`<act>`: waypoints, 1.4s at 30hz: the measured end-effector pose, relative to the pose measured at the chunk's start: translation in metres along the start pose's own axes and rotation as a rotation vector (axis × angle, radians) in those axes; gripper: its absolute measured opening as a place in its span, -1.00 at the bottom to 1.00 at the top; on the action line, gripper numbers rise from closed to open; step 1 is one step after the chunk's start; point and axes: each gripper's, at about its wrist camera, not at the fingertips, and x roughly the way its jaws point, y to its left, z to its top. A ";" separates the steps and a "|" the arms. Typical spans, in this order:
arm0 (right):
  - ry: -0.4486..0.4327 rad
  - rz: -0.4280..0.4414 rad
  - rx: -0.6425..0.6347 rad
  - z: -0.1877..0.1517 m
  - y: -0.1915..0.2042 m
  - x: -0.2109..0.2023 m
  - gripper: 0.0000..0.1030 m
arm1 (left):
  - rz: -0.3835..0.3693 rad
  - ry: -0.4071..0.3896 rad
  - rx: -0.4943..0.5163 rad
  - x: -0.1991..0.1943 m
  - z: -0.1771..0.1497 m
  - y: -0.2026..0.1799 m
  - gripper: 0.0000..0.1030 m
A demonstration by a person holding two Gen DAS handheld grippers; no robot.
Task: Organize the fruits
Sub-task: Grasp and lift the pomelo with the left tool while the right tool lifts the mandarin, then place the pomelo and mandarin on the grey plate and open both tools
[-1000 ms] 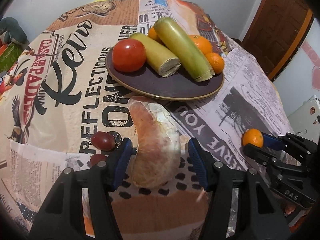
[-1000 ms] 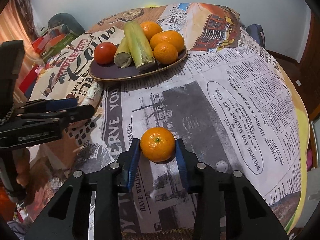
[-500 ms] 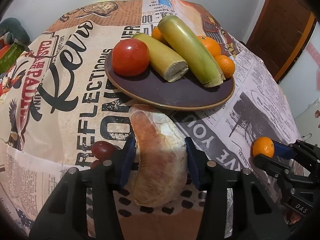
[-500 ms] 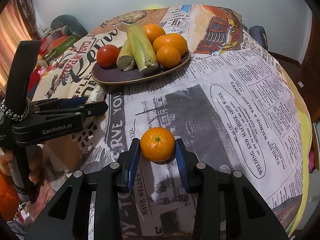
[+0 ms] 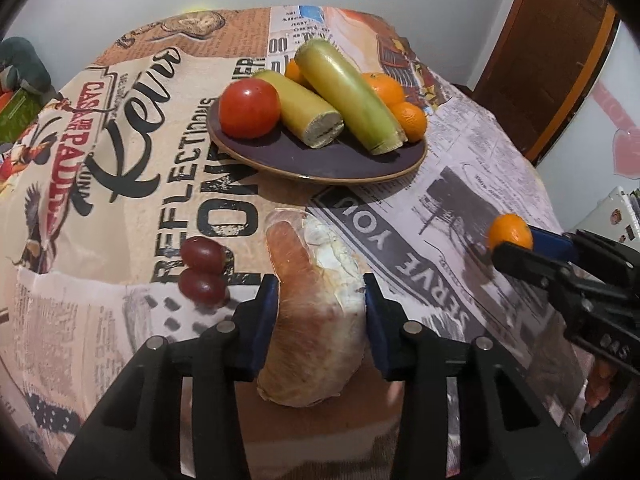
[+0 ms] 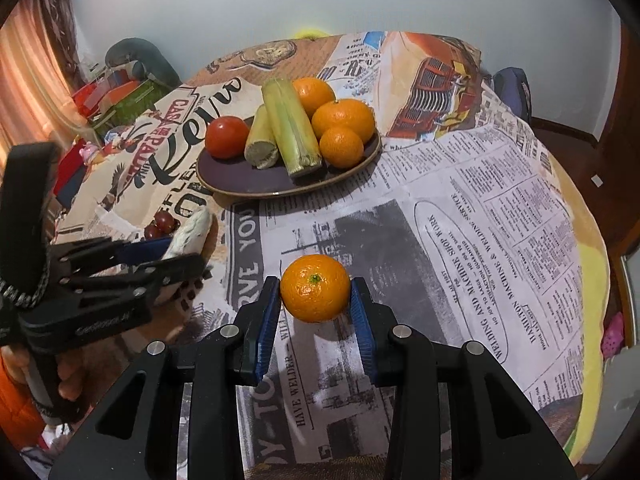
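My left gripper (image 5: 320, 300) is shut on a plastic-wrapped orange-brown fruit (image 5: 316, 312) and holds it above the table, short of the plate. My right gripper (image 6: 315, 300) is shut on a loose mandarin (image 6: 315, 288), also seen in the left wrist view (image 5: 510, 232), lifted above the table. The dark plate (image 5: 320, 160) (image 6: 240, 178) holds a tomato (image 5: 249, 107), two green-yellow cut stalks (image 5: 348, 92) and three mandarins (image 6: 344, 120). Two red grapes (image 5: 200, 268) lie on the cloth left of my left gripper.
The round table carries a newspaper-print cloth (image 6: 460, 220). Clutter and a stuffed toy (image 6: 120, 92) sit beyond the far left edge. A wooden door (image 5: 560, 40) stands at the right. The left gripper shows in the right wrist view (image 6: 120, 276).
My left gripper has closed on the wrapped fruit and lifted it, so the table looks farther away. My right gripper has raised the mandarin off the cloth.
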 end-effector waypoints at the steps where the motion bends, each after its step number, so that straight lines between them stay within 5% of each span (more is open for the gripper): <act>1: -0.002 0.000 -0.001 0.001 0.001 -0.001 -0.37 | -0.002 -0.014 0.003 -0.006 0.000 0.000 -0.20; 17: -0.056 0.025 -0.064 0.039 0.026 0.007 -0.37 | -0.023 -0.195 -0.003 -0.069 0.033 0.013 -0.20; 42: -0.025 0.016 -0.155 0.081 0.050 0.066 -0.37 | -0.014 -0.228 -0.024 -0.036 0.087 0.050 -0.20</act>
